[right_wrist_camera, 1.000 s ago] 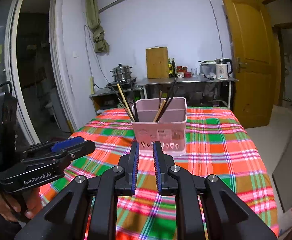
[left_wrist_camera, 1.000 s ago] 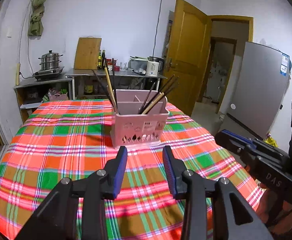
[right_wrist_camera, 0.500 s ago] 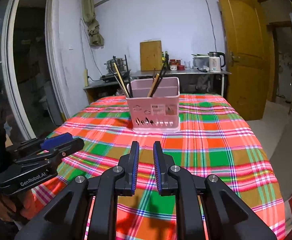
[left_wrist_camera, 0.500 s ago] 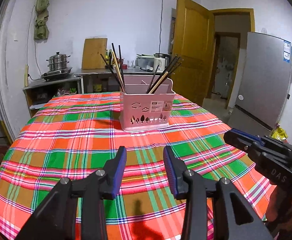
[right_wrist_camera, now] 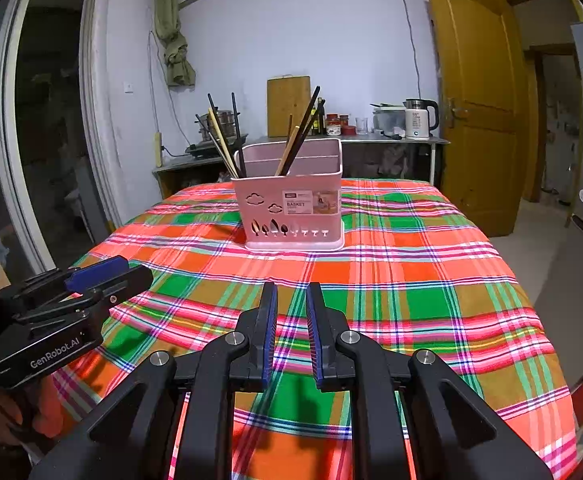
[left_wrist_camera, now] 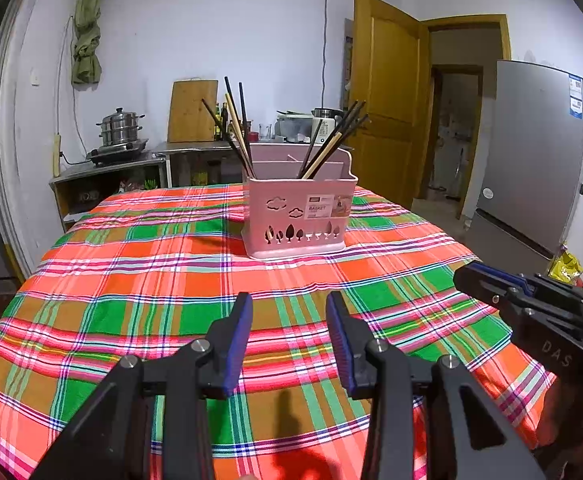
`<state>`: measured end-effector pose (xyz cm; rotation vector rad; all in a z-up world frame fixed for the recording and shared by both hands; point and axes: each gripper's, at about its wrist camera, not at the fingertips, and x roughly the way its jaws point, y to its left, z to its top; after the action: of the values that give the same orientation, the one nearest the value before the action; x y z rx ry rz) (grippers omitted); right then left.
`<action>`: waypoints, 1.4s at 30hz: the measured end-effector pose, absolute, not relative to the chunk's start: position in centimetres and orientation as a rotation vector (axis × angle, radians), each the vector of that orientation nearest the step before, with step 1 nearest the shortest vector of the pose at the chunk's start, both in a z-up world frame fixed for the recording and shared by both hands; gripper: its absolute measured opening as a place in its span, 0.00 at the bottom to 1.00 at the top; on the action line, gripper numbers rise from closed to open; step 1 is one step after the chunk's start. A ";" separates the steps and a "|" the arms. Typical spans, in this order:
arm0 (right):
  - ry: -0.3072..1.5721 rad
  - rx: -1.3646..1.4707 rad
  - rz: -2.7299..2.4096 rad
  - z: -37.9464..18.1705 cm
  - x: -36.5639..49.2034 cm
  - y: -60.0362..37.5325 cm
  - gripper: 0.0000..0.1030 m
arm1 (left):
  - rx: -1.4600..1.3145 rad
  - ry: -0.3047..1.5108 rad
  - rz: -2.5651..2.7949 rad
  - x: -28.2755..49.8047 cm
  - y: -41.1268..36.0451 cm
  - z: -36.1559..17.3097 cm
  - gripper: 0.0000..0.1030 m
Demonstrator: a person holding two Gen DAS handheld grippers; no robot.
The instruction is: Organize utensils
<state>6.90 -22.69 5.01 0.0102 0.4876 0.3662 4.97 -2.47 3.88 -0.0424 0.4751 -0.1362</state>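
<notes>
A pink utensil basket (left_wrist_camera: pixel 299 216) stands upright on the plaid tablecloth (left_wrist_camera: pixel 171 280), beyond both grippers; it also shows in the right wrist view (right_wrist_camera: pixel 291 212). Several chopsticks (left_wrist_camera: pixel 235 132) lean in its left compartment and several more (left_wrist_camera: pixel 331 140) in the middle one. My left gripper (left_wrist_camera: pixel 289 312) is open and empty above the near part of the table. My right gripper (right_wrist_camera: pixel 291 300) has a narrow gap between its jaws and holds nothing; it shows at the right of the left wrist view (left_wrist_camera: pixel 531 304). The left gripper shows at the left of the right wrist view (right_wrist_camera: pixel 91 284).
A counter (left_wrist_camera: pixel 131 160) with a steel pot (left_wrist_camera: pixel 121 128), cutting board (left_wrist_camera: pixel 193 110) and kettle (right_wrist_camera: pixel 419 118) stands against the back wall. A wooden door (left_wrist_camera: pixel 383 100) is open at the right, next to a grey fridge (left_wrist_camera: pixel 531 152).
Both grippers have drawn back and lowered, so the basket looks farther away and higher in both views. Neither gripper's opening has changed.
</notes>
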 end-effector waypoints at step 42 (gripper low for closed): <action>0.485 0.005 0.357 4.8 6.8 -22.4 0.14 | -0.042 0.464 -0.126 4.8 -2.3 3.5 0.39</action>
<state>6.83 -22.44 4.81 0.0054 0.4846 0.3568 4.78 -2.34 3.54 -0.0421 0.4637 -0.1258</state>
